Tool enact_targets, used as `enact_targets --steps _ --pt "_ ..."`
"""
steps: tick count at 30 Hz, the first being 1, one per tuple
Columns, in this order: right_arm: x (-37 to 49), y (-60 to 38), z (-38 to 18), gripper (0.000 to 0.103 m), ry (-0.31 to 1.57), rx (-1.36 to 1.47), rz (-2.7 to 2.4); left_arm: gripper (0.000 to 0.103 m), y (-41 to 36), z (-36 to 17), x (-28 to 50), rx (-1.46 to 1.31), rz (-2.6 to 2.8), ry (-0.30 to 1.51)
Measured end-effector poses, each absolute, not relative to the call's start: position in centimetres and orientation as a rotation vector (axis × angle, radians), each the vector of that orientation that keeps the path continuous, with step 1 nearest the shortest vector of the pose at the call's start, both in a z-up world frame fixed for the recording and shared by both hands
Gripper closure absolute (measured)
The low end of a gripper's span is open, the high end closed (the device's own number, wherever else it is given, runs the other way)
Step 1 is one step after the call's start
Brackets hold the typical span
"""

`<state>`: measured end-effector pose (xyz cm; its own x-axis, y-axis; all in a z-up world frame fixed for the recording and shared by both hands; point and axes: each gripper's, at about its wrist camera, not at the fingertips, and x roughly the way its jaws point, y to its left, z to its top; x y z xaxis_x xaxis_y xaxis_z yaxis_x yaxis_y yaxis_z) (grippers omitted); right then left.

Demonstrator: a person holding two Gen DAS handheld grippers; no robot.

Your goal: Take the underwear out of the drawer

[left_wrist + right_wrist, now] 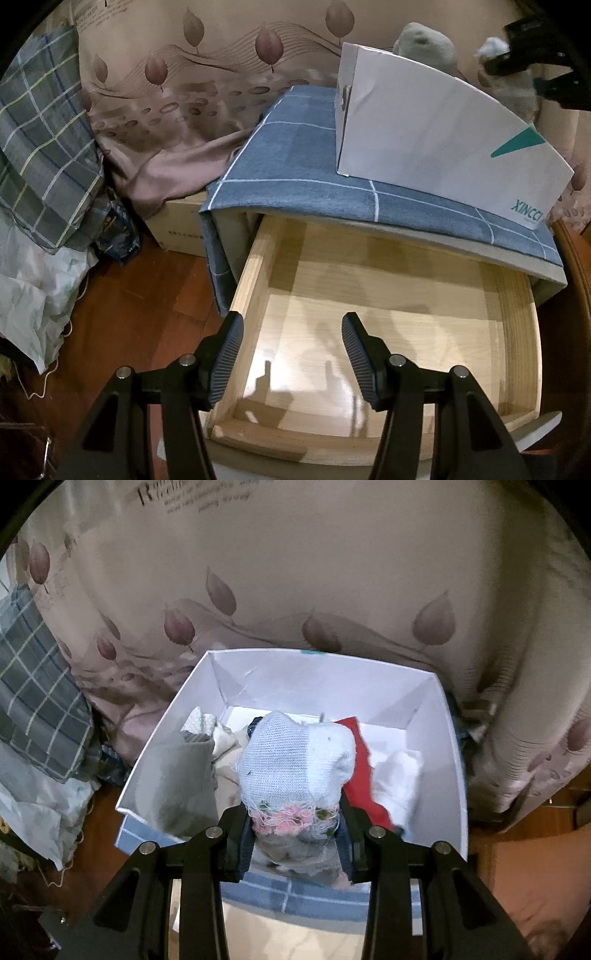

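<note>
In the left wrist view the light wooden drawer (255,266) stands pulled out, its bare floor showing no clothes. My left gripper (292,363) is open and empty above the drawer's front left corner. My right gripper (295,840) is shut on a piece of underwear (295,760), pale blue-white mesh with a pink frayed edge, held over the white box (452,746). The right gripper (532,79) also shows at the top right of the left wrist view, with the fabric (493,48) in it.
The white box (436,144) sits on the blue checked cloth (295,155) covering the cabinet top; inside lie grey (177,775), red (364,775) and white (400,779) garments. A leaf-patterned curtain (295,572) hangs behind. Plaid bedding (40,147) and a cardboard box (181,225) stand left on the wooden floor (140,317).
</note>
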<state>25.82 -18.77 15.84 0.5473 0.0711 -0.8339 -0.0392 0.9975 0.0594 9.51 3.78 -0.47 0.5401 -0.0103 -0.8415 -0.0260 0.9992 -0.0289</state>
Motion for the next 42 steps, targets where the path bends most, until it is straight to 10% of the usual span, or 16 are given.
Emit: enact_targets --steps 16,32,42 --pt "28.8 -17.7 10.4 0.064 1.090 0.077 0.076 0.046 4.0 -0.5 9.2 -0.040 0.006 1.008" --pt "18.9 -19.0 15.8 0.009 0.928 0.085 0.076 0.046 3.3 -0.6 9.3 -0.005 0.001 0.996" --pt "7.1 -20.0 8.2 0.007 0.967 0.056 -0.007 0.046 1.8 -0.4 8.6 0.055 -0.029 0.971"
